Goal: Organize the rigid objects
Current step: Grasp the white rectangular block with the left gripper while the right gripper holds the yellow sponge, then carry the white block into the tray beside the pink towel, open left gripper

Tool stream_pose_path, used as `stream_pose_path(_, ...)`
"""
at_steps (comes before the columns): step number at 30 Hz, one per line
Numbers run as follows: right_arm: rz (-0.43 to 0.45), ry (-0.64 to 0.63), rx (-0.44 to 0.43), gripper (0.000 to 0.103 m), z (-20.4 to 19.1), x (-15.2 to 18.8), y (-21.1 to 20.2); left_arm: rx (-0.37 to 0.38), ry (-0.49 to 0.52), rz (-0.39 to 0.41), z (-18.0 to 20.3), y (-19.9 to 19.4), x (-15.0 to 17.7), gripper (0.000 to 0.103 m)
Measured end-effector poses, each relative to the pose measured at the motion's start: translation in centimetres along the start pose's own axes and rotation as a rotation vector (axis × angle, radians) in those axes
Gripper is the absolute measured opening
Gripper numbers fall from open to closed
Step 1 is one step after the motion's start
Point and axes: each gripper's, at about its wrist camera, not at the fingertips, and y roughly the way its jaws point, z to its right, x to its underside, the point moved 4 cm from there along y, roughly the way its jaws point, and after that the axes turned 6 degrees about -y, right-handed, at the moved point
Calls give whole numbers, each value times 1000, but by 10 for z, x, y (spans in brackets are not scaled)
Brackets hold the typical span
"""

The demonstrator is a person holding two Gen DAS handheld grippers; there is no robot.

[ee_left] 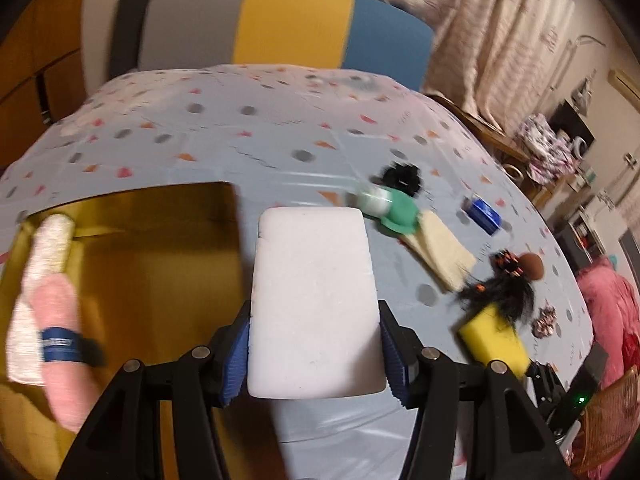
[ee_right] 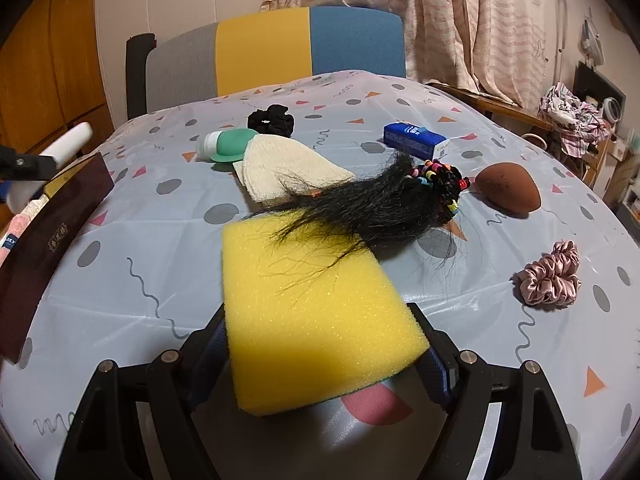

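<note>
L gripper (ee_left: 314,354) pinches white block (ee_left: 314,300) beside the box (ee_left: 152,280). R gripper (ee_right: 320,356) pinches yellow sponge (ee_right: 316,316); only the R view shows pink scrunchie (ee_right: 550,274).

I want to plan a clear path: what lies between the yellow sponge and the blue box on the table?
In the right wrist view, the black hair bundle with coloured beads lies between the yellow sponge and the blue box, its strands trailing over the sponge.

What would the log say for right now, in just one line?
left gripper: shut on white block, beside box | right gripper: shut on yellow sponge, over table
</note>
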Motion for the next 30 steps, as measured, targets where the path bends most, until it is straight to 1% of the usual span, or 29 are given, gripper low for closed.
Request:
stream_pose_path(5, -4, -4, 4, 82, 0, 0, 0, -70, -92, 11, -51, -4, -10, 57)
stream_pose_path(7, -4, -5, 5, 82, 0, 0, 0, -108, -126, 10, -72, -1, -15, 57)
stream_pose_path(11, -4, -6, 6, 82, 0, 1, 0, -148, -181, 2, -105, 8, -19, 57)
stream_pose_path(17, -8, -12, 11, 82, 0, 1, 0, -188, -222, -23, -136, 24, -29, 58)
stream_pose_path(20, -17, -16, 16, 82, -1, 1, 0, -239, -236, -54, -146, 33, -33, 59)
stream_pose_path(21, -22, -16, 18, 82, -2, 0, 0, -257, -236, -57, -149, 33, -33, 61)
stream_pose_path(22, -27, -14, 20, 82, -2, 0, 0, -265, -236, -52, -150, 33, -33, 65)
stream_pose_path(24, -42, -9, 26, 82, -3, 0, -1, -246, -239, -38, -151, 29, -33, 74)
stream_pose_path(25, -47, -6, 29, 82, -4, 0, -2, -230, -242, -33, -150, 27, -32, 76)
stream_pose_path(26, -53, -2, 30, 82, -4, 0, -3, -216, -243, -28, -150, 25, -31, 76)
stream_pose_path(29, -67, 20, 28, 76, -8, 2, -9, -194, -254, -15, -151, 14, -28, 76)
stream_pose_path(30, -72, 24, 19, 75, -11, 2, -11, -181, -259, -10, -152, 10, -27, 76)
